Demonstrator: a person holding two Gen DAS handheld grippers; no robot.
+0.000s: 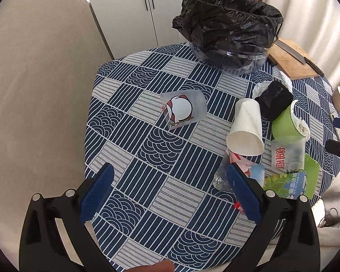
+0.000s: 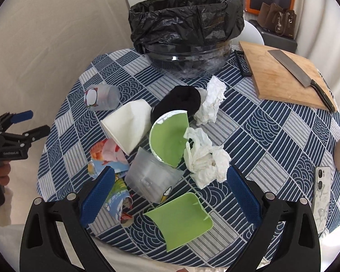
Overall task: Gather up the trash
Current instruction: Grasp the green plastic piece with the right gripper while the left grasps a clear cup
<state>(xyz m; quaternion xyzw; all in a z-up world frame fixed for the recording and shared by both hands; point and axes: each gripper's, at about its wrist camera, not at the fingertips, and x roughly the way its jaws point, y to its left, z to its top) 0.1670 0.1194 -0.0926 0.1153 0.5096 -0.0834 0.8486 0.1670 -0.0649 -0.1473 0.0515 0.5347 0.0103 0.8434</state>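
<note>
White paper cup (image 2: 127, 127) sideways, mouth near-left

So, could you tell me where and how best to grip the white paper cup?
The white paper cup lies on its side, crushed toward its base, open mouth facing the near-left table edge. Probably best to come from above with the left gripper and pinch across the mid-body, where the flattened walls should give the jaws a narrower span than the round rim.
</note>
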